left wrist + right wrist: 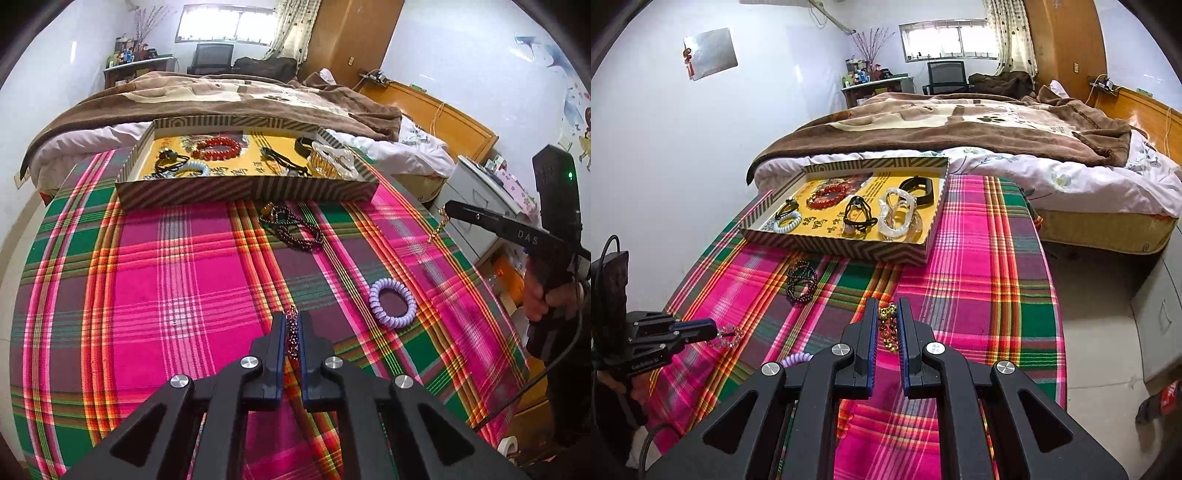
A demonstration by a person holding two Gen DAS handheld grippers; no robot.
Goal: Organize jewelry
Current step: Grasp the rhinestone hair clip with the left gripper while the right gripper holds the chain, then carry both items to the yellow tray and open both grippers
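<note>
Two grippers, each closed on one piece.

Left gripper point(291, 325): jaws nearly together on a clear crystal bead bracelet point(292, 334). The strand is pinched flat between the pads, its long axis along the fingers, pointing away toward the box. In the right wrist view its free loop hangs out past the fingertips, close over the cloth; whether it touches cannot be told.

Right gripper point(888, 325): jaws narrowly set on a gold chain bracelet point(888, 328). The chain hangs roughly lengthwise between the pads; in the left wrist view its tail dangles below the fingertips.

Plaid-covered worktop point(184, 266): a dark bead bracelet point(291, 227), coiled, just before the box; a lilac spiral hair tie point(392, 303) lying flat, between the two grippers.

Striped box point(243, 192), far edge of the worktop, yellow floor: already holds red beads, black cords, a pale spiral tie, clear pieces.

Step in hand, by judgement: pick-up secured on both pieces, transfer to the box pending. The next move calls for lifting clear of the cloth, carrying over the near wall, and releasing above a bare patch of the box's floor.
</note>
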